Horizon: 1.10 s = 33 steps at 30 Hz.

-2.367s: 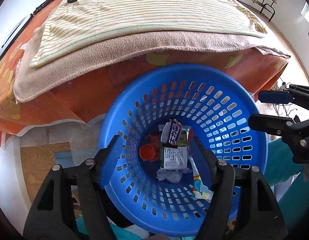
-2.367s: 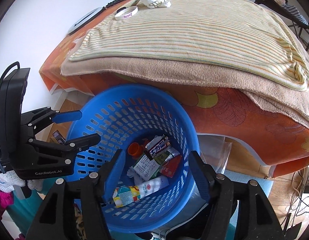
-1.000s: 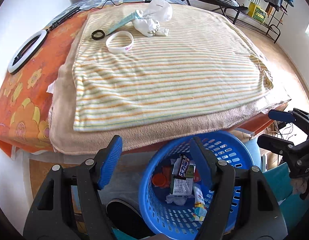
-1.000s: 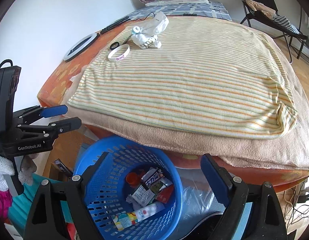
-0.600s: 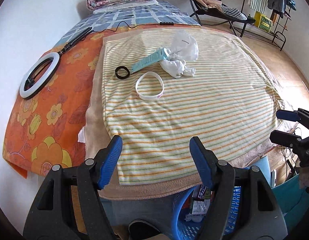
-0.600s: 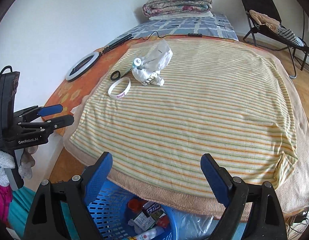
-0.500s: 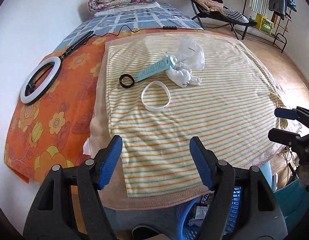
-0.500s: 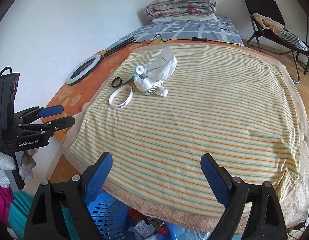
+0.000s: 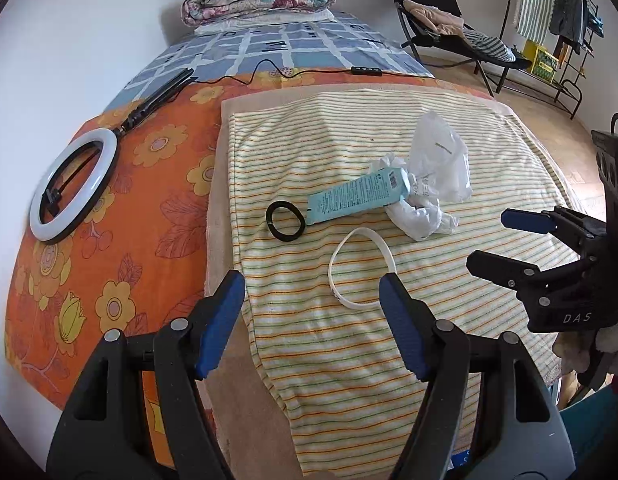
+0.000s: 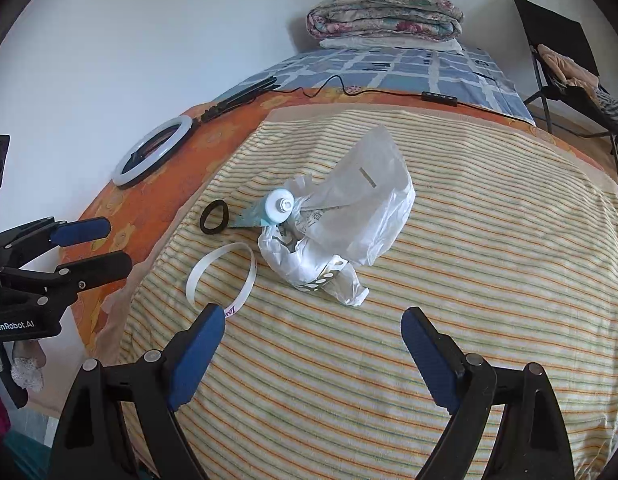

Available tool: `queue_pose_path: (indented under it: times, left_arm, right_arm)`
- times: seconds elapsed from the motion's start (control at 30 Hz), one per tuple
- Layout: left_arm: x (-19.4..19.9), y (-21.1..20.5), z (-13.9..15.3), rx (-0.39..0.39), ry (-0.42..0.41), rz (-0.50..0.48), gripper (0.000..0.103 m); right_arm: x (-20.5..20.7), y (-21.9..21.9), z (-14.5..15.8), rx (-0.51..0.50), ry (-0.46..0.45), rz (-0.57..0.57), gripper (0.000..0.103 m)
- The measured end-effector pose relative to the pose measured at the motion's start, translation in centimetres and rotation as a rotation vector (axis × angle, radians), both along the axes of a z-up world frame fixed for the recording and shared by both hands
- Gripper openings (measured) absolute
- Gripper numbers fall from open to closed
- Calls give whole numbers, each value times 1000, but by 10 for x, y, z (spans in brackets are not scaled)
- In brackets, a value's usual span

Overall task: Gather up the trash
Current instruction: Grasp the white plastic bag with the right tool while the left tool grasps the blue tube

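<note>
Both units held above the near edge of the bed [image 9: 109,208], nothing gripped. Left hand-held gripper [image 9: 311,320]: jaws wide, empty. Right hand-held gripper [image 10: 313,344]: jaws wide, empty.

Just ahead of the left hand-held gripper, between its fingertips in view: white wristband [image 9: 361,268], flat on the striped blanket [image 10: 489,280]. Beyond it: black hair tie [image 9: 285,221] and teal tube [image 9: 359,196], end to end, appear to touch. Ahead of the right hand-held gripper, centred between its jaws: crumpled white plastic bag [image 10: 349,220], lying against the tube's cap end.

Step judged: approach for the next pick; trash not yet grasped.

Next move calls for: the right hand-held gripper to be lowered over the bag, jaws closed on the bunched part. Tube lies against the bag and may be dragged along. Wristband and hair tie probably not trash; cannot be told for sure.

Basket not in view.
</note>
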<state>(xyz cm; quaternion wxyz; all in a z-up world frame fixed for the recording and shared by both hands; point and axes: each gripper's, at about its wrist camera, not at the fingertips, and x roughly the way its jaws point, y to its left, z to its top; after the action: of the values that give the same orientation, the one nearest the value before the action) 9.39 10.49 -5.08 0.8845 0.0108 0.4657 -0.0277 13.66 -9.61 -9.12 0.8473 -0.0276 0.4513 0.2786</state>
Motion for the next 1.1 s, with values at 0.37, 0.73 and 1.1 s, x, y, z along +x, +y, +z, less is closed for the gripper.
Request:
queue_pose_path:
  times: [0.37,0.73,1.1]
  left_arm:
    - [30,14,-14,-30,16,9,72]
    - [57,-21,-25,22,26,-92,72]
    - [106,-80,-56,171,97,-285,68]
  right_arm:
    - [42,31,-22,-58,-48,-3,89]
    - [66,-2,-20,-2,-21,-77,52]
    - [79,-36,-14,-11,1,-123,46]
